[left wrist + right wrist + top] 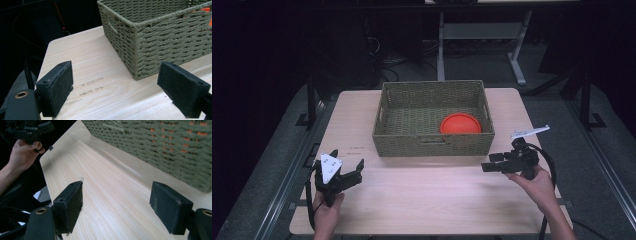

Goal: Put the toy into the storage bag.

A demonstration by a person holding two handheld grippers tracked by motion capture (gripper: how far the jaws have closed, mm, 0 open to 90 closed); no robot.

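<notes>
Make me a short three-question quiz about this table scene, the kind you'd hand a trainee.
1. Which thing lies inside the woven basket?
A. an orange bowl
B. a blue cup
C. a white towel
2. True or false: the left gripper is clamped on the basket's rim.
3. Fill in: the jaws of the right gripper stand ____, with nothing between them.

Key
1. A: the orange bowl sits in the basket's right near corner in the high view.
2. False: it hovers over the table near the left edge, jaws apart and holding nothing.
3. Open.
</notes>
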